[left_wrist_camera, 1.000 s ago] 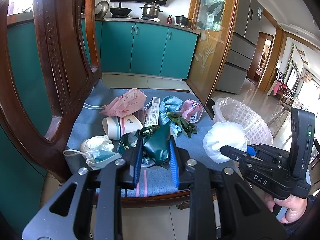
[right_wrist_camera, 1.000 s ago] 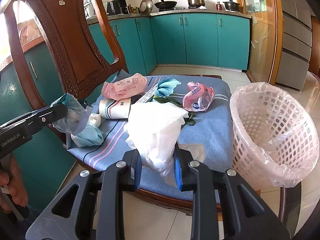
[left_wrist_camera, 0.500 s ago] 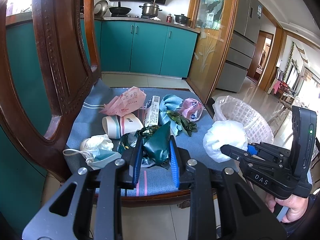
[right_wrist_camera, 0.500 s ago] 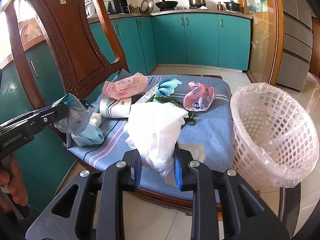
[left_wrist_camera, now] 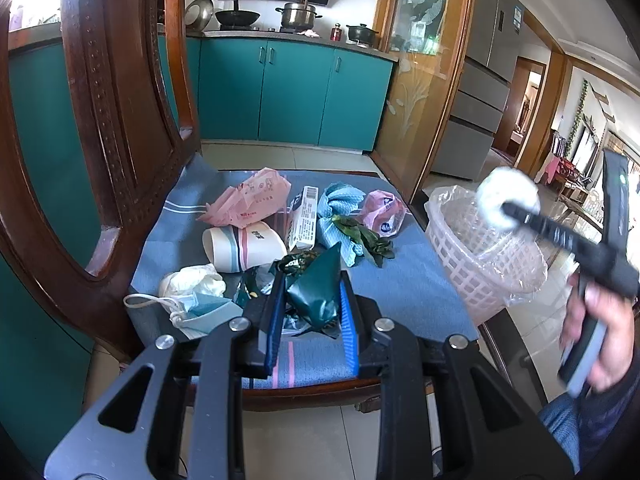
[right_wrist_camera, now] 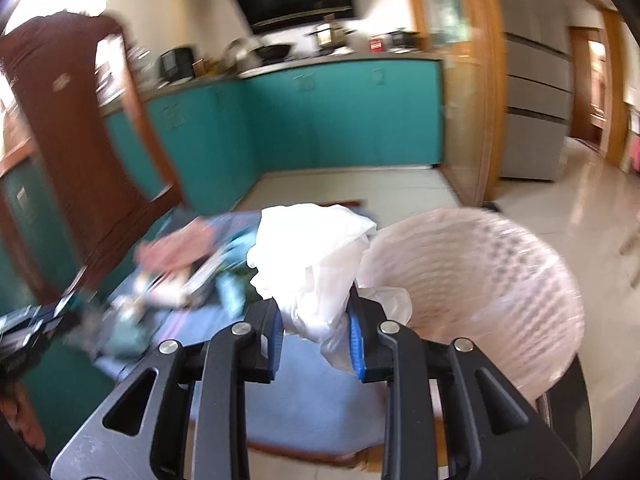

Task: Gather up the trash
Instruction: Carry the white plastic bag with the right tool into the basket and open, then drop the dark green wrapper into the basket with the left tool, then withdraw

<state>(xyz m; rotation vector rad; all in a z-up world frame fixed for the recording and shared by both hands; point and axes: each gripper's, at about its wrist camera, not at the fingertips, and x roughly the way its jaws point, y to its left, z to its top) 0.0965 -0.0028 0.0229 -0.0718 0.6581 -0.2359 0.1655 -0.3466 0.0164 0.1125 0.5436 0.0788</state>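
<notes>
Early stage: right tongs [right_wrist_camera: 316, 326] pinch white bag [right_wrist_camera: 308, 248] beside lined basket [right_wrist_camera: 480, 280] at right of frame, left tongs [left_wrist_camera: 310, 312] pinch green wrapper [left_wrist_camera: 320, 284]; cup [left_wrist_camera: 240, 242], mask [left_wrist_camera: 196, 308], pink packets [left_wrist_camera: 248, 202] remain mid-frame on chair seat [left_wrist_camera: 400, 284].

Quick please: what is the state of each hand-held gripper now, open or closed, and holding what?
Left hand-held gripper: closed on the dark green wrapper.
Right hand-held gripper: closed on the crumpled white plastic bag.

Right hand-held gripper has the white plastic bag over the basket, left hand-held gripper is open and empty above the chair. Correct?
Not quite. The left hand-held gripper is not empty: the left wrist view shows it shut on a dark green wrapper. The rest holds: the right hand-held gripper carries the white plastic bag at the basket.
</notes>
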